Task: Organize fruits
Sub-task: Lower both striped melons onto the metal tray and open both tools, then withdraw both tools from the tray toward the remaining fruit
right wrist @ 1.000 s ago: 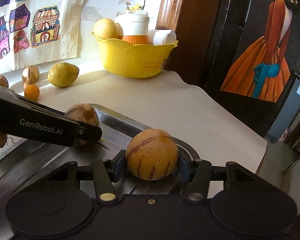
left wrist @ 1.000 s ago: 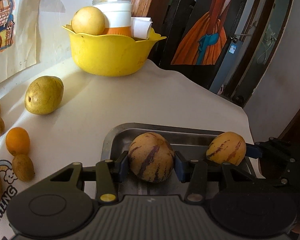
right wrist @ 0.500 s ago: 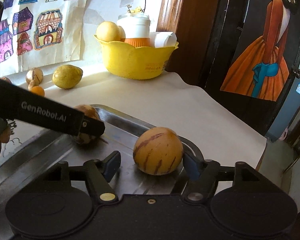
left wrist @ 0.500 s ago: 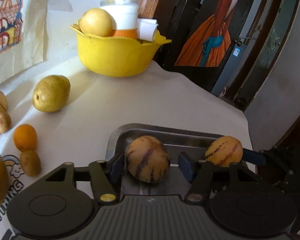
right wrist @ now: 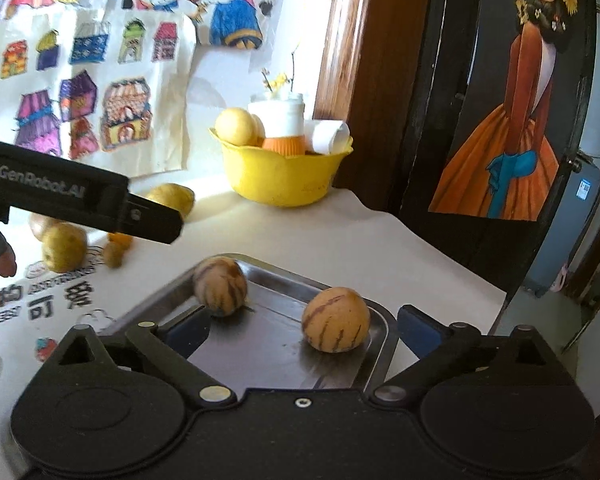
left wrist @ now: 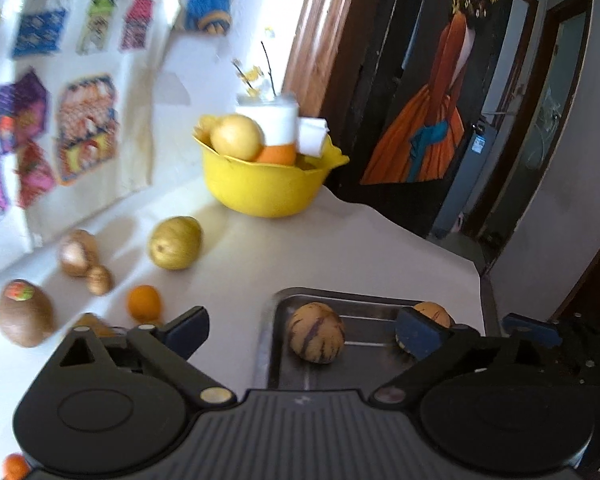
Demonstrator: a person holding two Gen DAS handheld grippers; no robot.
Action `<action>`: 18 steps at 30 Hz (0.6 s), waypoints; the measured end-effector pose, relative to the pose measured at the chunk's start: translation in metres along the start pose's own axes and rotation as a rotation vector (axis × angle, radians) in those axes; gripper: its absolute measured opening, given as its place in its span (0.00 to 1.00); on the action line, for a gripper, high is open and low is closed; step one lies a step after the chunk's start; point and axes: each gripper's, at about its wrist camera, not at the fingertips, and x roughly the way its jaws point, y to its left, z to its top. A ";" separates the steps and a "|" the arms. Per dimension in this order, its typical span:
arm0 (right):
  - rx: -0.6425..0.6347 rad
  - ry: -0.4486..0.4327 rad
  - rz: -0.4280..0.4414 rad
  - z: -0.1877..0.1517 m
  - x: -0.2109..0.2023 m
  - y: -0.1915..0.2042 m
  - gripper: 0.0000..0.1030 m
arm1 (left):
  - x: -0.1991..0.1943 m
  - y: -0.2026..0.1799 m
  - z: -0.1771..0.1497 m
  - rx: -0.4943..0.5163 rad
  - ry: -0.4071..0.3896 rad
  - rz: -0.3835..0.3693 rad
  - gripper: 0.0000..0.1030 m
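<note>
Two yellow, purple-striped melons lie apart in a steel tray point(right wrist: 382, 322) on the white table. The left melon point(left wrist: 316, 333) point(right wrist: 219, 291) sits near the tray's left rim; the right melon point(right wrist: 335, 319) point(left wrist: 434, 314) sits near its right rim. My left gripper point(left wrist: 304, 330) is open, raised and pulled back from the left melon. My right gripper point(right wrist: 304, 330) is open and empty, pulled back from the right melon. The left gripper's black body point(right wrist: 80, 204) crosses the right wrist view above the table.
A yellow bowl point(left wrist: 264, 184) point(right wrist: 284, 176) with fruit and a white jar stands at the back. Loose on the table's left: a green-yellow pear point(left wrist: 175, 243), a small orange point(left wrist: 143, 303), a brown kiwi point(left wrist: 25, 313), small brown fruits point(left wrist: 99, 279). The table edge drops off right of the tray.
Both grippers opened and let go of their melons, which now rest in the tray. Both grippers then rose and drew back, with jaws spread wide.
</note>
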 end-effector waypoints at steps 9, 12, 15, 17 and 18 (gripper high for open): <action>-0.001 -0.013 -0.001 -0.009 -0.064 0.033 0.99 | -0.070 0.022 -0.028 -0.017 -0.002 0.011 1.00; 0.005 -0.004 0.008 -0.014 -0.082 0.046 0.99 | -0.092 0.029 -0.040 -0.005 -0.012 0.018 1.00; 0.010 0.001 0.008 -0.021 -0.099 0.060 0.99 | -0.110 0.035 -0.052 0.036 -0.013 0.037 1.00; 0.018 0.006 0.003 -0.027 -0.110 0.069 0.99 | -0.120 0.041 -0.061 0.057 -0.013 0.051 1.00; 0.021 0.010 0.003 -0.029 -0.113 0.072 0.99 | -0.124 0.044 -0.065 0.061 -0.010 0.058 1.00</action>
